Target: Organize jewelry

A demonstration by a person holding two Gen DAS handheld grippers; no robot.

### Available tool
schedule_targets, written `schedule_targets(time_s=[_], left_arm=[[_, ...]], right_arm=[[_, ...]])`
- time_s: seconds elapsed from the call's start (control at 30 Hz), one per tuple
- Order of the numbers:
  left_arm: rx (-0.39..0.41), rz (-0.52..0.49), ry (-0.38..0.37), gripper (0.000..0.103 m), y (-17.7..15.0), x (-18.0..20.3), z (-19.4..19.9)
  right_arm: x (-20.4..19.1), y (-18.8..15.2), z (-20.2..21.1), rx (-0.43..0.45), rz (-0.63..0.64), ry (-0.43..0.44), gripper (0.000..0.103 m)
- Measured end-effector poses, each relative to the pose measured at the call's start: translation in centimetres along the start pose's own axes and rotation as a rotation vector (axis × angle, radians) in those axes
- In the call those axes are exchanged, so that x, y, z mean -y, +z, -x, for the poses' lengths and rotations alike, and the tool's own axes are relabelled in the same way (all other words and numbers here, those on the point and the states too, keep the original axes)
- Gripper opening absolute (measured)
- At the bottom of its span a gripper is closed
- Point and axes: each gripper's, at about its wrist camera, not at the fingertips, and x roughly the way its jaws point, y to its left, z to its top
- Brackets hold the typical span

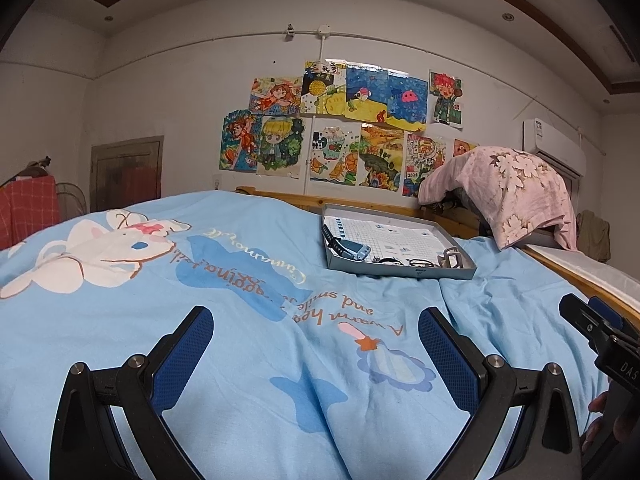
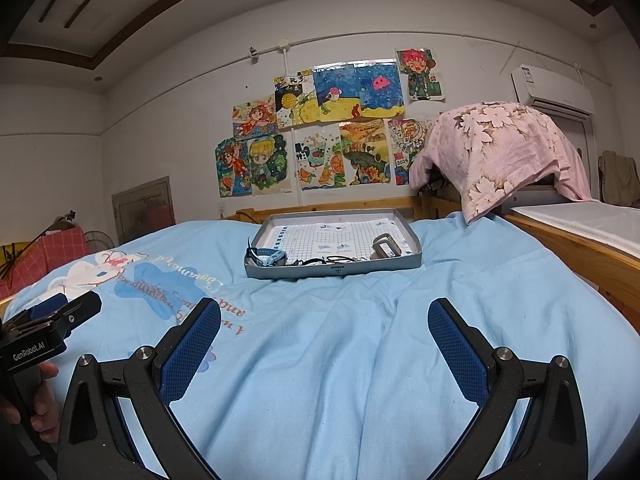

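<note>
A shallow grey tray [image 1: 460, 236] [image 2: 412, 236] lies on the blue bedsheet at the far side of the bed. Along its near edge lie a blue watch [image 1: 349, 249] [image 2: 269, 257], dark thin bracelets or chains [image 1: 404, 261] [image 2: 324, 260] and a grey watch [image 1: 451, 257] [image 2: 385, 246]. My left gripper [image 1: 316, 322] is open and empty above the sheet, well short of the tray, which sits ahead and to its right. My right gripper [image 2: 325, 314] is open and empty, the tray straight ahead. Each gripper shows at the edge of the other's view.
The blue cartoon bedsheet [image 1: 240, 280] [image 2: 360, 340] has soft folds. A wooden bed frame [image 1: 568, 276] [image 2: 580, 252] runs along the far and right sides. A pink floral cloth [image 1: 500, 184] [image 2: 500, 152] covers something at the back right. Drawings hang on the wall.
</note>
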Motion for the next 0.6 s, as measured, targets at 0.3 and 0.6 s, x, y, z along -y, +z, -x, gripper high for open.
schedule_targets(time_s=[0.3, 0.6], left_arm=[[0.004, -0.014, 0.018, 0.103, 0.08, 0.18, 0.25], [0.003, -0.014, 0.028, 0.103, 0.09, -0.07, 0.26]], right_arm=[[-0.17, -0.17, 0.0, -0.001, -0.003, -0.003, 0.102], [-0.32, -0.21, 0.01, -0.001, -0.005, -0.003, 0.102]])
